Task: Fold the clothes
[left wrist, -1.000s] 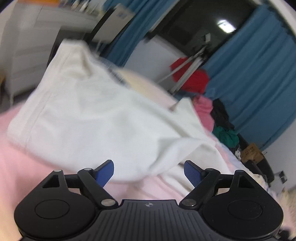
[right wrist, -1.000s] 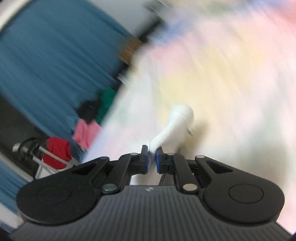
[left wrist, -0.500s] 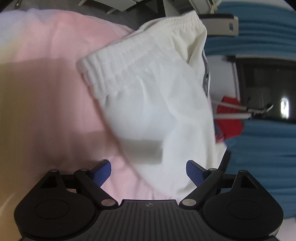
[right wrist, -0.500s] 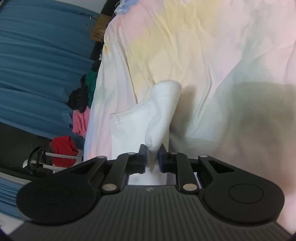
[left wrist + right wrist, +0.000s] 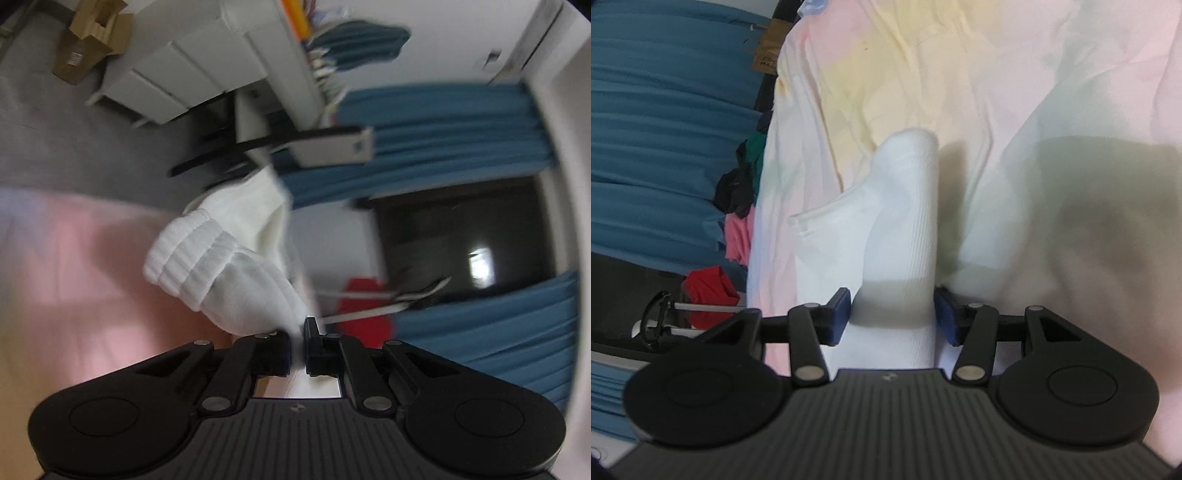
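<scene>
In the left wrist view the pink bedsheet (image 5: 74, 280) fills the left side, soft with blur. Right of it a white garment (image 5: 229, 273) with a ribbed elastic band hangs bunched, lifted clear of the sheet at its upper part. Its lower end runs down into the left gripper (image 5: 298, 343), whose jaws have just closed to a narrow slit and pinch a fold of the white cloth between them. Above the garment stand a white drawer unit (image 5: 166, 85) and a brown cardboard box (image 5: 88, 40) on the grey floor. Further right hang blue curtains (image 5: 461, 125) around a dark window (image 5: 461, 240), with something red (image 5: 362, 302) below, too blurred to name for sure.

In the right wrist view blue curtains (image 5: 665, 129) fill the left edge, with a heap of dark, green and pink clothes (image 5: 738, 206) and a red item (image 5: 709, 288) at their foot. Right of these lies the pastel bedsheet (image 5: 1015, 92), pink and yellow, creased. On it rests a white piece of clothing (image 5: 905, 229), a ribbed tube-like part standing up over a flatter part. The right gripper (image 5: 893, 314) has just been opening; its blue fingertips (image 5: 839, 314) now stand about halfway apart on either side of the ribbed cloth, close beside it but apparently not pressing it.
</scene>
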Motion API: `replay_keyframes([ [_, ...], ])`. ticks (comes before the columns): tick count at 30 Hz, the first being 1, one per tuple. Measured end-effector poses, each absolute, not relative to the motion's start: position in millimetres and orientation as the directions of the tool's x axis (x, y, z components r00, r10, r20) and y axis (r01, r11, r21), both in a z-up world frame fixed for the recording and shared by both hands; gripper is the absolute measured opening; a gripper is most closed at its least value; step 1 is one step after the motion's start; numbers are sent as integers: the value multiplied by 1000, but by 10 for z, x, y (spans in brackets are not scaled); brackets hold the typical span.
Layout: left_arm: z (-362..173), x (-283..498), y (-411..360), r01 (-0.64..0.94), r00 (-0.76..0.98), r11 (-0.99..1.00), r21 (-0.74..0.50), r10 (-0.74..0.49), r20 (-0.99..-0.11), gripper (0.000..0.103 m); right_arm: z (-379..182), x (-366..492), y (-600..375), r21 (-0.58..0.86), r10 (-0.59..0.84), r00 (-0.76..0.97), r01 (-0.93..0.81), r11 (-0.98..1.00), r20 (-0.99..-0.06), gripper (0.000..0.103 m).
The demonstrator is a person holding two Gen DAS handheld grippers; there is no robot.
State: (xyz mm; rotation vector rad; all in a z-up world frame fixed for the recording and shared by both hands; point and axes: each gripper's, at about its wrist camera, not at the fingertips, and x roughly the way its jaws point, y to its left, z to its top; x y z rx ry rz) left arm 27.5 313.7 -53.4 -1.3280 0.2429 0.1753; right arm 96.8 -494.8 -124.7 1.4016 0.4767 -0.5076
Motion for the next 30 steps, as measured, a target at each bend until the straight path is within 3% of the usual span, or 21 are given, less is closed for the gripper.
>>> replay_keyframes([
  [3,-491,3,3235,-281,958,250,-927,20,-285,7,-1271,999,-5022,790,-87,796,605,103,-598,53],
  [5,-575,-88,3233,-347,936,233,-908,30,-350,7,-1270,1026,-5062,788,-113,797,603,124,-593,50],
  [6,-614,-120,3236,-381,923,226,-897,34,-383,7,-1261,1040,-5076,788,-127,800,599,141,-586,39],
  [7,-646,-125,3248,-416,907,223,-882,37,-418,7,-1230,1062,-5076,778,-128,799,601,186,-587,17],
  [8,-677,-131,3260,-450,891,219,-866,40,-453,7,-1199,1084,-5077,766,-128,799,601,231,-588,10],
  [13,-651,-172,3355,-510,857,216,-833,41,-514,7,-874,929,-5035,747,-267,808,588,311,-525,8],
  [17,-644,-389,3383,-529,845,219,-820,50,-533,7,-539,652,-4884,661,-508,733,658,361,-452,6],
  [21,-580,-373,3374,-595,795,294,-748,79,-602,7,-707,652,-4932,559,-465,620,780,281,-632,6],
  [24,-493,-340,3321,-622,767,361,-695,101,-634,8,-971,585,-5063,530,-375,540,837,141,-754,12],
  [26,-381,-343,3235,-636,748,426,-643,137,-649,12,-1008,548,-5116,546,-367,541,832,100,-757,23],
  [27,-326,-339,3188,-642,739,458,-614,157,-655,16,-965,560,-5112,524,-392,523,844,115,-757,34],
  [28,-267,-326,3130,-647,731,490,-585,179,-659,27,-877,577,-5072,496,-448,502,857,143,-740,44],
  [29,-198,-336,3062,-649,726,522,-554,206,-656,48,-790,593,-5032,465,-503,482,869,168,-718,50],
  [30,-124,-338,2988,-648,724,555,-522,236,-648,57,-689,599,-5002,449,-558,477,871,198,-679,62],
])
